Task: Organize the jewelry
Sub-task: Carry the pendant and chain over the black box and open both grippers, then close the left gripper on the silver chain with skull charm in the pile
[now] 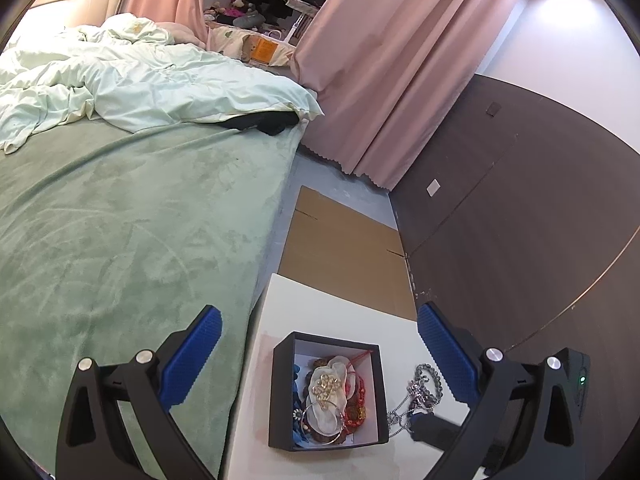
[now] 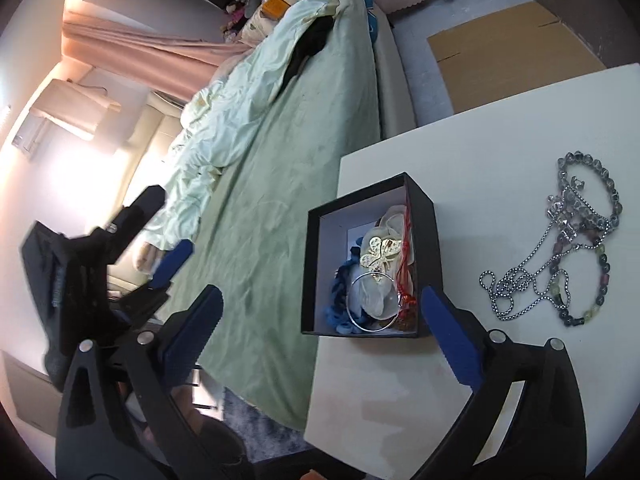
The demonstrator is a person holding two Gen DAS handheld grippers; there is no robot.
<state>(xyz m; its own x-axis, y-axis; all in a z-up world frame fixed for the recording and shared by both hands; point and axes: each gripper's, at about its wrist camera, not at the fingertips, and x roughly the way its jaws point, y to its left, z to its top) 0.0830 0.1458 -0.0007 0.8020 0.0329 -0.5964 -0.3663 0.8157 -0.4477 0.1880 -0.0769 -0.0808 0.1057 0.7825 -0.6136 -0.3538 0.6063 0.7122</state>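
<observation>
I see both grippers wide open, nothing held: left gripper [image 1: 320,356], right gripper [image 2: 322,322]. Black box [image 2: 424,248] sits on white table [image 2: 480,152], near edge facing bed [image 2: 260,200]; already holds bangle [image 2: 374,304], gold brooch [image 2: 378,256], red and blue cords. Loose jewelry pile [image 2: 568,248] lies right of box, apart from it.

Risks: chain tangled with bracelets, so 1 grab may drag whole pile; nudged box could slide off edge.

Count: 1 box, 1 silver chain, at least 2 bead bracelets; exact number I cannot tell.

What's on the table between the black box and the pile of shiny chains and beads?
Nothing: in the right wrist view, only bare white table shows between the black box and the chains and beads.
</observation>
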